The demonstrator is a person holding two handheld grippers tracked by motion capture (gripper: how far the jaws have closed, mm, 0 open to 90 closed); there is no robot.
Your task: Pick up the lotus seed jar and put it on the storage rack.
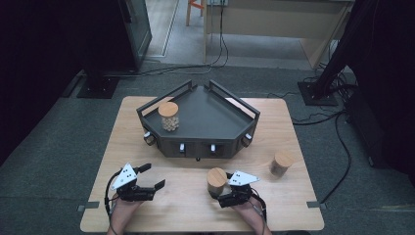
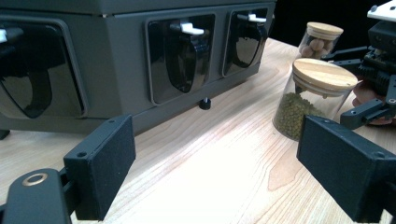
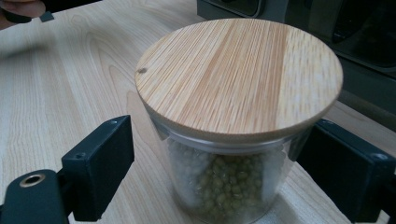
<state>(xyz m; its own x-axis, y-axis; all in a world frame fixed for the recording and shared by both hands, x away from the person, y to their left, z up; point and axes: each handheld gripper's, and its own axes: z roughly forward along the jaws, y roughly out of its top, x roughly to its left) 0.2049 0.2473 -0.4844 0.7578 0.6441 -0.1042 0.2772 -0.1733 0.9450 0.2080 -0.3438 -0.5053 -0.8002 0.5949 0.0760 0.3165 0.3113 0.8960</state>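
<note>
High view: right tongs [image 1: 221,192] sit at the green-bean jar [image 1: 217,181] on the bench [image 1: 186,205], just in front of the dark tray stand [image 1: 200,122]. Left tongs [image 1: 152,177] released, nothing between them, well apart from the jar.

Left gripper view: the jar [image 2: 312,100] stands upright and a second jar [image 2: 320,38] sits behind it.

Right gripper view: jaws straddle the glass wall of the jar [image 3: 233,140] under its wooden lid [image 3: 240,74], a gap on the left side, so not yet clenched. Risk: closing off-centre could push or tip the jar; smooth glass may slip; catching the lid's rim could pop it loose and spill beans.
</note>
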